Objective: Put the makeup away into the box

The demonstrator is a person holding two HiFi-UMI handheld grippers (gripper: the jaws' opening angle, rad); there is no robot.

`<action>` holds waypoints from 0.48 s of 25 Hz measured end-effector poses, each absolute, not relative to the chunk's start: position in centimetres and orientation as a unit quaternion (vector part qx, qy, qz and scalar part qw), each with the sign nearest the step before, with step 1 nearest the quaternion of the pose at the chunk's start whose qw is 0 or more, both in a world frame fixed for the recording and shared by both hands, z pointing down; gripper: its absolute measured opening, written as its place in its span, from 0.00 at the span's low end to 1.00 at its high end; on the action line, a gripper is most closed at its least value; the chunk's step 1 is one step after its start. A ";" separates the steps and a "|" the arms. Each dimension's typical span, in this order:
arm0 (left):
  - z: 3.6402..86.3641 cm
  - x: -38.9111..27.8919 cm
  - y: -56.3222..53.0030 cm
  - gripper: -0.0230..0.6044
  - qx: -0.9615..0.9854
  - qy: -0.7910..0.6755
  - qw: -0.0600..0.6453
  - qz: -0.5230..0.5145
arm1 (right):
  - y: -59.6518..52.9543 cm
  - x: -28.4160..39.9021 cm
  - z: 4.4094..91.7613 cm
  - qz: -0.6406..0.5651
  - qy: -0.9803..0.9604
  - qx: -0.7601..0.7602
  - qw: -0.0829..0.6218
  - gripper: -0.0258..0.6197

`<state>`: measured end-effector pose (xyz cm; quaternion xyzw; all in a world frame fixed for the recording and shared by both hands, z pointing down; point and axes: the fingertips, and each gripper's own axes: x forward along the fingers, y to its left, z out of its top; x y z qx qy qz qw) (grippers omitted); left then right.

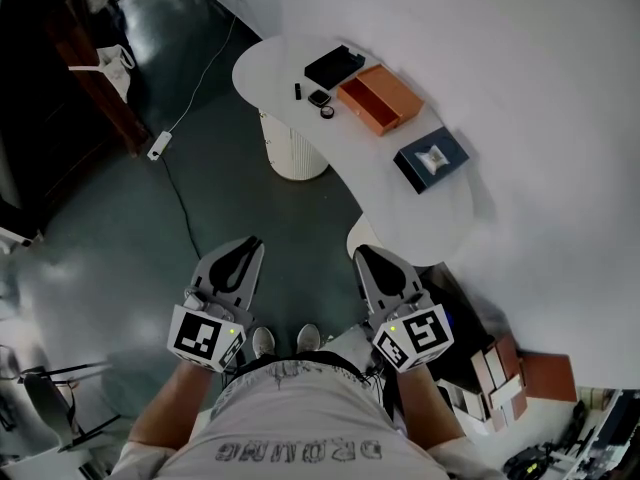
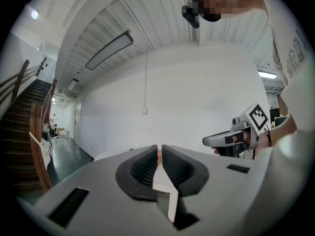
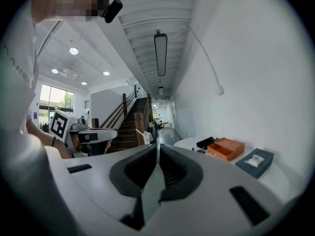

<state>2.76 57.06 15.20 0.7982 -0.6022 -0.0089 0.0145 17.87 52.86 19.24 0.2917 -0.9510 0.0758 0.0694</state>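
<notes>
A white curved table (image 1: 300, 48) stands ahead of me. On it lie an open orange box (image 1: 380, 98), a black case (image 1: 335, 66), and small makeup items: a thin black stick (image 1: 297, 91), a square compact (image 1: 319, 98) and a little round pot (image 1: 327, 112). A dark blue tray (image 1: 432, 159) holds a white packet. My left gripper (image 1: 248, 245) and right gripper (image 1: 366, 255) hover side by side over the dark floor, well short of the table, both shut and empty. The right gripper view shows the orange box (image 3: 227, 148) far ahead to the right of the jaws.
The table rests on a white ribbed pedestal (image 1: 293, 148). A white cable with a power block (image 1: 160, 146) runs across the floor at left. Stacked boxes (image 1: 500, 373) sit at lower right. A staircase (image 3: 130, 119) rises beyond. My shoes (image 1: 285, 340) show below the grippers.
</notes>
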 end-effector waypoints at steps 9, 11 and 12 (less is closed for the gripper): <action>15.3 2.3 57.3 0.18 0.795 -0.607 0.015 -0.007 | 53.0 18.1 19.2 0.070 -0.949 0.299 0.071 0.15; 15.2 2.1 57.2 0.21 0.794 -0.607 0.015 -0.006 | 52.7 18.3 19.0 0.070 -0.947 0.304 0.069 0.18; 15.1 2.0 57.2 0.22 0.794 -0.608 0.015 -0.006 | 52.6 18.4 18.9 0.070 -0.947 0.307 0.068 0.19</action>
